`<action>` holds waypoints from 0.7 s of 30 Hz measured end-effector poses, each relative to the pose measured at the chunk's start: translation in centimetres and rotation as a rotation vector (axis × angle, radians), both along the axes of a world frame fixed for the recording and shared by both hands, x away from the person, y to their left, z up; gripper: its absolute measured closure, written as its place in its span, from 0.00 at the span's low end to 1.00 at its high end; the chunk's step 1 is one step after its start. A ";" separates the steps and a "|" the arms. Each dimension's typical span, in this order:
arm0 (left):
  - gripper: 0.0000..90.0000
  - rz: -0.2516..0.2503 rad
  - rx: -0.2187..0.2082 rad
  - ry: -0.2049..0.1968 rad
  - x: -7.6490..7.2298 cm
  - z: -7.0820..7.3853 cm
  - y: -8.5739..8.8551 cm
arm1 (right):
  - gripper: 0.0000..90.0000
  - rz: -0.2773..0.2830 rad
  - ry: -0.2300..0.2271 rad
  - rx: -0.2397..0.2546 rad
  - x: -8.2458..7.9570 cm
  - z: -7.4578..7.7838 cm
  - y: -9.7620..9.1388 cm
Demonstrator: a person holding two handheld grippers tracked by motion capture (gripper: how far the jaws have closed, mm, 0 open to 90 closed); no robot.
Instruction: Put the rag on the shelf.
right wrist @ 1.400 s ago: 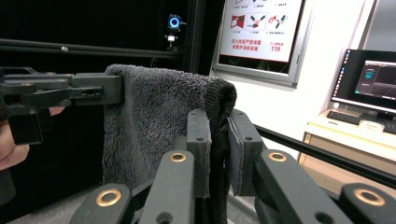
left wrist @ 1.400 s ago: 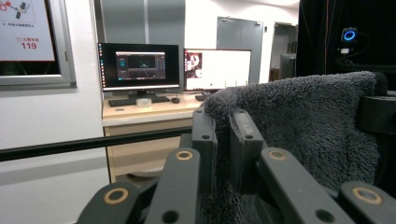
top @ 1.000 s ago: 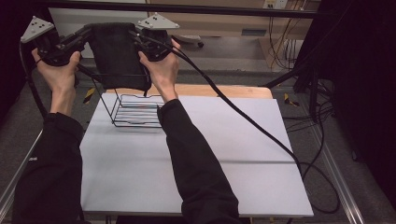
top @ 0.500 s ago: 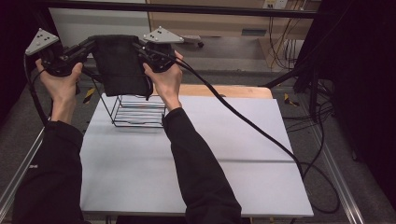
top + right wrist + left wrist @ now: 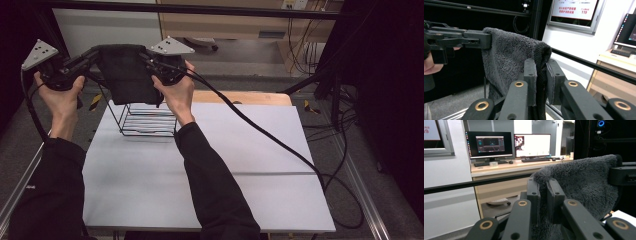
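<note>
Dark grey fleecy towel (image 5: 129,75), hanging folded in the upper left of the high view, stretched by its top edge between two hand-held grippers and poised above the black wire basket (image 5: 148,120) on the white table (image 5: 240,170). Left gripper (image 5: 92,54) clamped on the towel's left top corner, right gripper (image 5: 146,56) clamped on the right top corner; in the left gripper view (image 5: 543,195) and the right gripper view (image 5: 541,77) alike, pile squeezed tight between the black jaws. Step in hand, by judgement: lowering the cloth into the basket. Best done by keeping both grips firm and level so the top edge stays taut and does not sag to one side; centring the hanging lower edge over the basket's open top before going down; descending slowly and evenly with both hands together. Worth watching: the lower hem catching on the near wire rim, or folding outside it. Release only once most of the cloth lies inside the wires.
</note>
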State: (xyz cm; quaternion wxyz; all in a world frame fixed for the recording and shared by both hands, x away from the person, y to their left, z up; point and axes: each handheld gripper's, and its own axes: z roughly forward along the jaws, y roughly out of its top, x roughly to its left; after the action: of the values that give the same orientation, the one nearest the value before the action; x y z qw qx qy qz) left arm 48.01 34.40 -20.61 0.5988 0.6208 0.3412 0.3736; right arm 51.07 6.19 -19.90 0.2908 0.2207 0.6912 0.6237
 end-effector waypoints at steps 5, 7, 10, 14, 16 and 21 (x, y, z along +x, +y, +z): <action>0.91 -0.002 0.027 -0.005 -0.6 -0.3 0.0 | 0.89 0.008 -0.007 -0.007 -0.4 -0.6 -0.2; 0.91 0.005 0.026 -0.007 -0.8 -0.4 0.1 | 0.89 0.012 -0.017 -0.016 -0.6 -0.7 -0.1; 0.91 0.002 0.027 -0.007 -1.2 -0.7 0.4 | 0.89 0.020 -0.019 -0.018 -1.0 -0.8 0.0; 0.91 -0.004 0.025 -0.006 -1.5 -1.3 0.6 | 0.89 0.029 -0.035 -0.036 -1.5 -1.1 0.2; 0.91 -0.006 0.025 -0.007 -1.7 -1.7 0.8 | 0.89 0.028 -0.041 -0.050 -1.8 -1.3 0.4; 0.91 0.000 0.015 -0.016 -2.2 -2.3 1.0 | 0.89 0.026 -0.060 -0.075 -2.5 -1.8 0.7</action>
State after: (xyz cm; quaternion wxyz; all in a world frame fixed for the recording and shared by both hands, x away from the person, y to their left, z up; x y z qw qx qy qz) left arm 45.82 35.43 -22.93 0.5968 0.6224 0.3333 0.3812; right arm 48.59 6.91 -21.67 0.3114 0.1816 0.7079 0.6074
